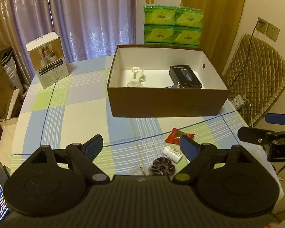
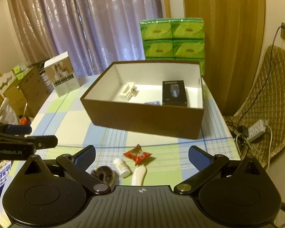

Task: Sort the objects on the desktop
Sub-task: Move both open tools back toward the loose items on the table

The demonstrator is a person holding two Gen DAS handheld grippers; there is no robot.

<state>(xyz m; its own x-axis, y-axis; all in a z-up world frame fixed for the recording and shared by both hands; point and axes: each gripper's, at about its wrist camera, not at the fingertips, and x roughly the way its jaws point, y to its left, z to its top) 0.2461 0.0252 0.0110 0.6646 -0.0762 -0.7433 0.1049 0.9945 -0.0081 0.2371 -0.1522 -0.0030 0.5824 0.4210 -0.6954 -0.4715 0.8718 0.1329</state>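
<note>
Both released — left gripper (image 1: 140, 146), right gripper (image 2: 141, 156) — above red packet (image 2: 137, 154), pill bottle (image 2: 122, 166), brown box (image 2: 142, 117) beyond.

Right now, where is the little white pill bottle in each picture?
Left wrist view: the pill bottle lies low and right of centre, just left of the left gripper's right finger, below the red packet.
Right wrist view: it lies low, near the centre, between the dark scrunchie and the packet.
Shared landmark: the brown box, behind the bottle in both.
</note>
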